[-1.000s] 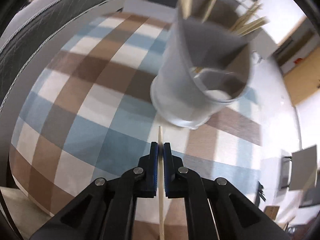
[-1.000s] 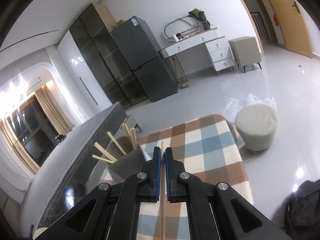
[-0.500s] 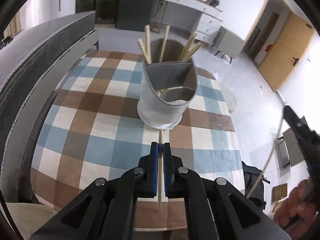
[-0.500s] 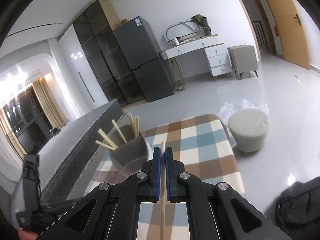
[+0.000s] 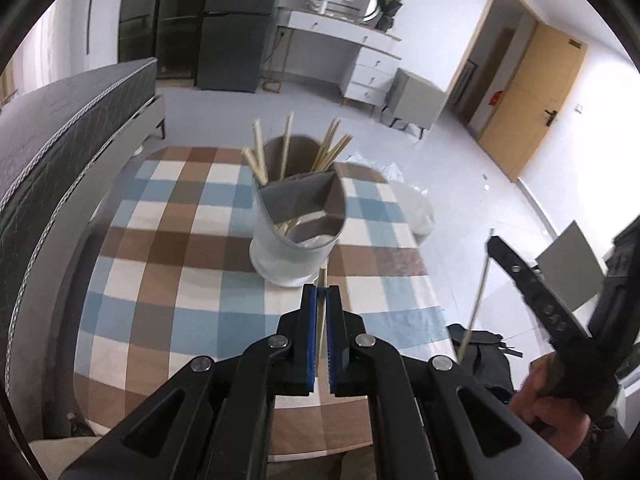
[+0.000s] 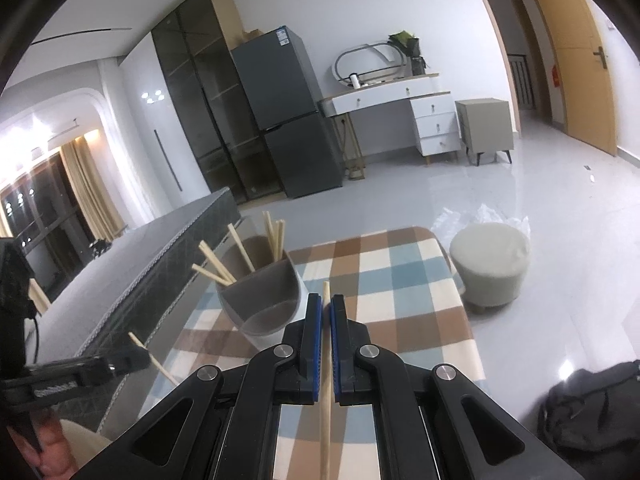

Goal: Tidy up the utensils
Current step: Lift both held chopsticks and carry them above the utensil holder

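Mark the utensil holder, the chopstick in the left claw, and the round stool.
utensil holder [image 5: 280, 256], left wrist view, on its white outer wall.
chopstick [image 5: 322, 280], left wrist view, on the tip sticking out past the left claw.
round stool [image 6: 490, 270], right wrist view, on its side.

Pale wooden chopsticks [image 5: 260, 152], matt grey plastic holder [image 5: 296, 236], soft checked cloth on bench [image 5: 168, 248], glossy tiled floor [image 6: 400, 196], black plastic tongs [image 5: 321, 300]
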